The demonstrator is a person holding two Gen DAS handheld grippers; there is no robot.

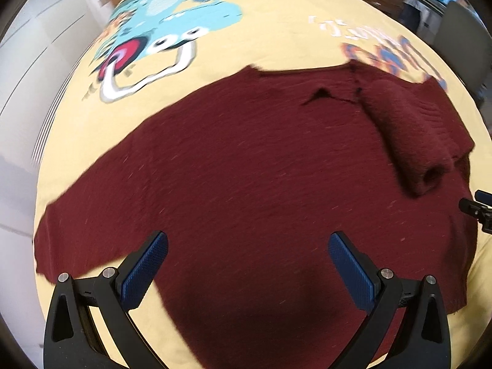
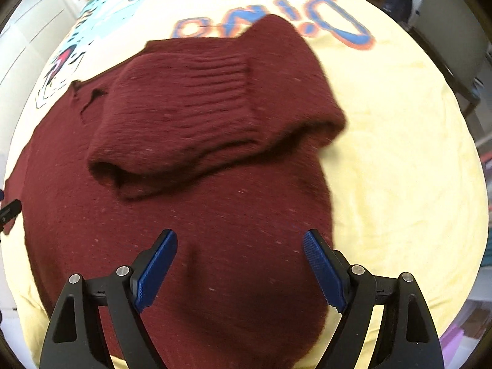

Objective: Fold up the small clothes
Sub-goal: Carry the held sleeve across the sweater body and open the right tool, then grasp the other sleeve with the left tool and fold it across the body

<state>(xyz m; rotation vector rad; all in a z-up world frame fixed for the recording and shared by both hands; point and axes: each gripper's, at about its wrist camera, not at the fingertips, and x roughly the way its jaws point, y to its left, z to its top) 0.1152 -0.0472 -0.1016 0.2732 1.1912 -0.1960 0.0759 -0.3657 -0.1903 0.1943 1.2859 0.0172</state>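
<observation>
Your maroon sweater [image 1: 246,184] lies spread flat on the yellow cartoon-print cloth [image 1: 276,30] covering the tabletop. One sleeve [image 2: 196,117] is folded inward across its body; the other sleeve [image 1: 92,215] extends outward, unfolded. Your left gripper [image 1: 247,264] hangs over the sweater, fingers [image 1: 144,270] spread, pinching nothing. Your right gripper [image 2: 240,264] also hangs above it, fingers [image 2: 323,270] spread wide, nothing between them.

A dark maroon knit sweater [image 1: 246,160] lies on a pale yellow cloth [image 2: 399,169] printed with a turquoise cartoon dinosaur [image 1: 172,21].
</observation>
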